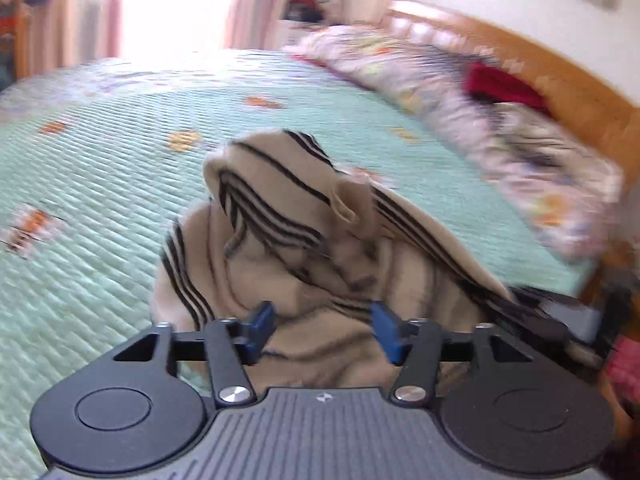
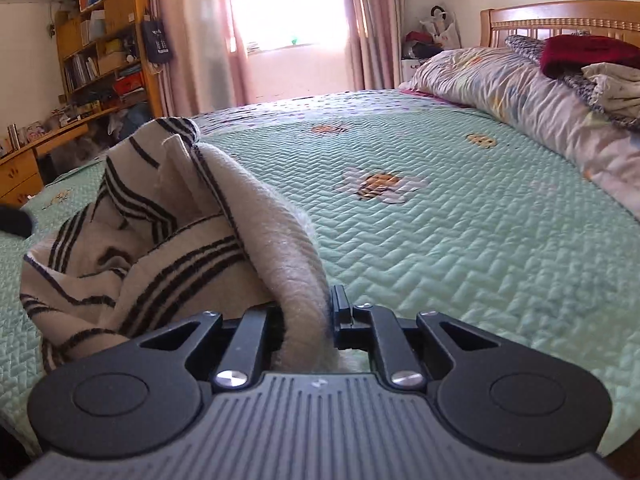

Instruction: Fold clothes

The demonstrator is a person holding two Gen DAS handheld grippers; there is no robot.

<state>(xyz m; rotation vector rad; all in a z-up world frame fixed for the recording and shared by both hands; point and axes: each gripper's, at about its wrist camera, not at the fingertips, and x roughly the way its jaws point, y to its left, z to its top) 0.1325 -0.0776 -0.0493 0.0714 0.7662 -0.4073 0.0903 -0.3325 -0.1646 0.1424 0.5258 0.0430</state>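
Observation:
A beige sweater with black stripes lies crumpled in a heap on the green quilted bedspread. In the left wrist view, which is blurred, my left gripper hovers just above the heap's near side. Its blue pads stand apart and press on nothing. In the right wrist view the same sweater rises to the left. A thick beige fold of it runs down into my right gripper, whose black fingers are shut on that fold.
A long floral pillow lies along the wooden headboard, with a dark red garment and other folded clothes on it. A wooden bookshelf and desk stand beyond the bed's left side. Pink curtains frame a bright window.

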